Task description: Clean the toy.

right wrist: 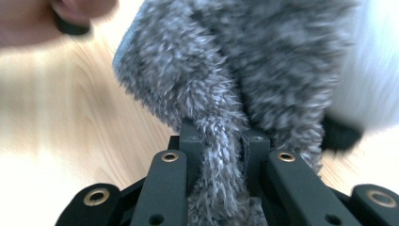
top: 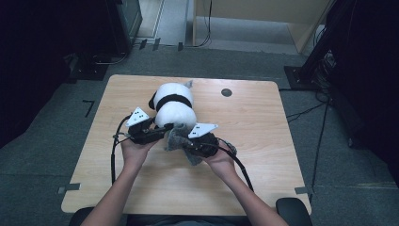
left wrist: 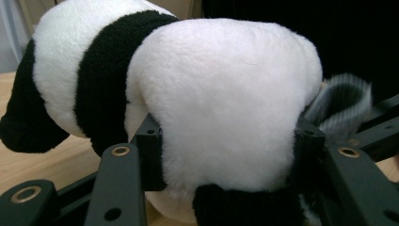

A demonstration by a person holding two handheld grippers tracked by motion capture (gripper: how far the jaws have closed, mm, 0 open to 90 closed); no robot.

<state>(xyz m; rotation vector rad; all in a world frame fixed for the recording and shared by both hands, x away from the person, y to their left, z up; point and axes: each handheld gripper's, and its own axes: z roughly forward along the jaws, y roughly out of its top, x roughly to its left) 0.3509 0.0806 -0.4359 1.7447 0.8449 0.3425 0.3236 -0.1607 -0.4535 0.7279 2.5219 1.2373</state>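
Panda plush (top: 174,107) on surface (top: 263,141), rump squeezed by left gripper (left wrist: 226,141); right gripper (right wrist: 221,141) pinching grey fuzzy garment (right wrist: 244,70). Risk: thin pinch slips off fur, garment snags on rump.

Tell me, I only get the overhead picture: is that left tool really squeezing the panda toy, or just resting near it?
Observer: Squeezing. The left gripper has a jaw pressed into each side of the panda toy's white rump.
Operator: And the grey thing by the other hand?
Observer: A fuzzy grey cloth. The right gripper pinches a fold of it tight.
Operator: Is the cloth touching the panda?
Observer: Its ribbed edge lies right beside the rump; whether they touch I cannot tell.
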